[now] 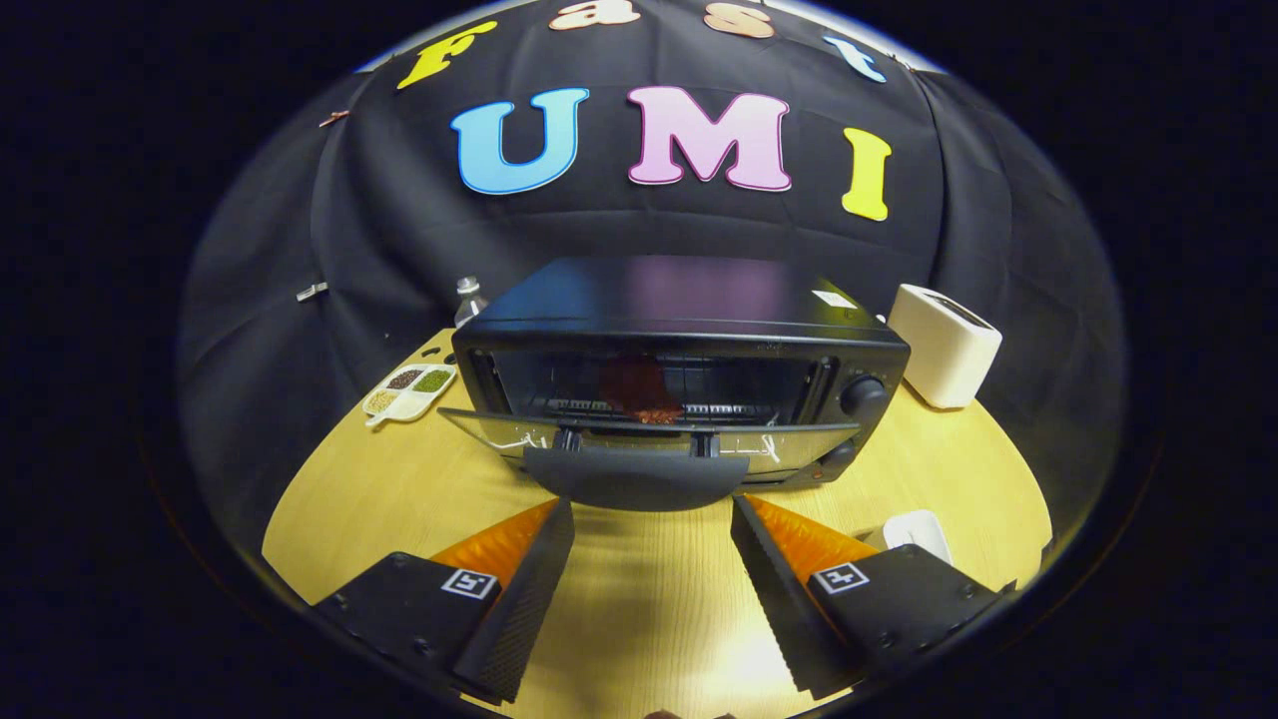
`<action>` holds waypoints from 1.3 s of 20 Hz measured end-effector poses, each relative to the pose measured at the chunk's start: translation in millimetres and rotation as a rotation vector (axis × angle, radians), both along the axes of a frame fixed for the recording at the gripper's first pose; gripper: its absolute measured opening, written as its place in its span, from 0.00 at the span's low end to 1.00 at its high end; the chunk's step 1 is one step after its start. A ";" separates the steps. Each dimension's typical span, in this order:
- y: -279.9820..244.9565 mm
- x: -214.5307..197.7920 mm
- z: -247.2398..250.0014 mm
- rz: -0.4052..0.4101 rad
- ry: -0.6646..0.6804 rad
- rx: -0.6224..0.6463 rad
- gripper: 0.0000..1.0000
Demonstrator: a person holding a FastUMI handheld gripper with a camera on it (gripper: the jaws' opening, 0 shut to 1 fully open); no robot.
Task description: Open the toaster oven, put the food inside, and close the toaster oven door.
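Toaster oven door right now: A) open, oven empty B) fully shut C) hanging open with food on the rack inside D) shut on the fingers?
C: the toaster oven door hangs open, reddish food sits on the rack, and the hand-held gripper is open just before the handle.

No readable text stands on anything here. The black toaster oven (pixel 679 379) beyond the jaws carries a small white sticker (pixel 834 298) on its top, too small to read. Each finger bears a square black-and-white marker (pixel 469 583).

gripper view | low over table (pixel 399 499) | faces toaster oven (pixel 679 340) front | near
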State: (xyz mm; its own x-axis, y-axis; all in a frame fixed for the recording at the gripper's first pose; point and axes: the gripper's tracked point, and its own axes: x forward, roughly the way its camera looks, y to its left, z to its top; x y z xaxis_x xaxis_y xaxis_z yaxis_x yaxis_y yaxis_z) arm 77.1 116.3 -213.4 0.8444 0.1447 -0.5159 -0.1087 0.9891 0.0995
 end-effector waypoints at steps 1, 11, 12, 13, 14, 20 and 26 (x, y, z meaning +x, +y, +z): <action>-3.6 4.4 12.1 -0.004 -0.023 0.012 0.98; -71.5 -0.4 152.3 -0.053 -0.275 0.083 0.98; -81.8 -1.4 165.8 -0.068 -0.296 0.101 0.98; -93.6 -2.1 177.4 -0.073 -0.316 0.103 0.98; -103.4 -4.3 185.2 -0.076 -0.319 0.094 0.98; -161.8 -34.5 242.2 -0.107 -0.370 0.084 0.98; -193.5 -42.6 257.7 -0.179 -0.406 0.094 0.98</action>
